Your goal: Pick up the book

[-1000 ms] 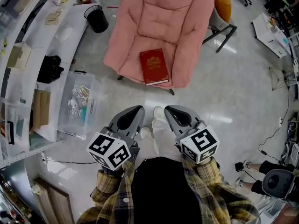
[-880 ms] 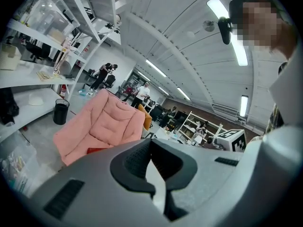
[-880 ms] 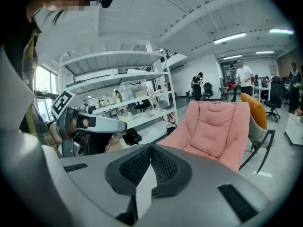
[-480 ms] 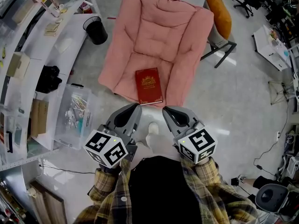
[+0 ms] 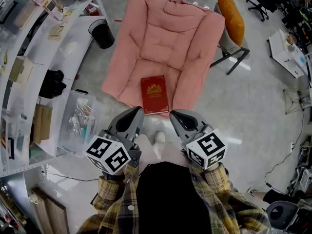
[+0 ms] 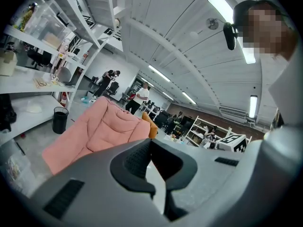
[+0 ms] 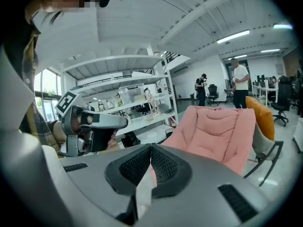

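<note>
The red book [image 5: 154, 94] lies flat at the front of the pink padded chair's [image 5: 165, 38] seat. The left gripper [image 5: 137, 112] is near its 7 o'clock and the right gripper [image 5: 174, 114] near its 5 o'clock. Each has its jaws pressed together on nothing. A black waste bin [image 5: 103, 23] stands at the book's 11 o'clock and an orange cushion [image 5: 232, 9] at 1 o'clock.

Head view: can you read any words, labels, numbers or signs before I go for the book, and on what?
No text is legible.
Red book: gold print on the cover, too small to read.
Marker cubes: black-and-white square patterns, no words.
Shelves: anything printed on the items is too small to read.
</note>
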`<state>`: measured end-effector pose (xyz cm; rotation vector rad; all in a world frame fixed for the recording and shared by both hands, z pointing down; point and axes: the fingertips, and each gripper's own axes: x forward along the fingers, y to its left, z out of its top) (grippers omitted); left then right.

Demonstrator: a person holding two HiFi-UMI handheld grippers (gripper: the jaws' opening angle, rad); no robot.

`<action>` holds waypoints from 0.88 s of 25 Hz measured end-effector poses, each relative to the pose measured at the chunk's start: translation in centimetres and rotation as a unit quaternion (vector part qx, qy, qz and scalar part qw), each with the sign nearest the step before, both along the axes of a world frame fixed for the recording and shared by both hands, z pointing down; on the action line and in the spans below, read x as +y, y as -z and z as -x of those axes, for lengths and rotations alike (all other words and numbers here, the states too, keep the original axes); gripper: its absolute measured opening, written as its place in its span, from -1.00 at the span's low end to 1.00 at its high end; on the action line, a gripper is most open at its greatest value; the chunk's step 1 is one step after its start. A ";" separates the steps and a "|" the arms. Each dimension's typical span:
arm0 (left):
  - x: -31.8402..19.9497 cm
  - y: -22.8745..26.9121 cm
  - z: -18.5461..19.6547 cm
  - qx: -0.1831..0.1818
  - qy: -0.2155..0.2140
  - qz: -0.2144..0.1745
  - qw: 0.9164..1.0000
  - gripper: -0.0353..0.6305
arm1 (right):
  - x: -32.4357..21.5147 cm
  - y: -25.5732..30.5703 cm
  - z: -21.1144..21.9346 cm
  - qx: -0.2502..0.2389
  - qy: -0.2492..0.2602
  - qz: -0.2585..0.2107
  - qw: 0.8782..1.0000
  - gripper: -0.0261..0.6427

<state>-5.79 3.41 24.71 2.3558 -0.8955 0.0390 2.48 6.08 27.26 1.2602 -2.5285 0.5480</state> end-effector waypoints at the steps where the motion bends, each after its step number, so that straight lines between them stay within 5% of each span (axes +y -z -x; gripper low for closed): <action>1: -0.2 -0.1 0.0 0.000 0.001 0.002 1.000 -0.88 | -0.2 -0.1 0.0 0.000 0.000 0.001 1.000 -0.87; 13: -7.4 -1.4 2.4 0.007 -0.049 0.019 0.999 -0.88 | -6.8 -1.0 2.6 0.005 -0.048 0.017 0.999 -0.87; 22: -14.6 -1.1 4.5 0.005 -0.133 0.019 0.991 -0.88 | -13.5 -1.3 6.0 0.008 -0.119 0.024 0.993 -0.87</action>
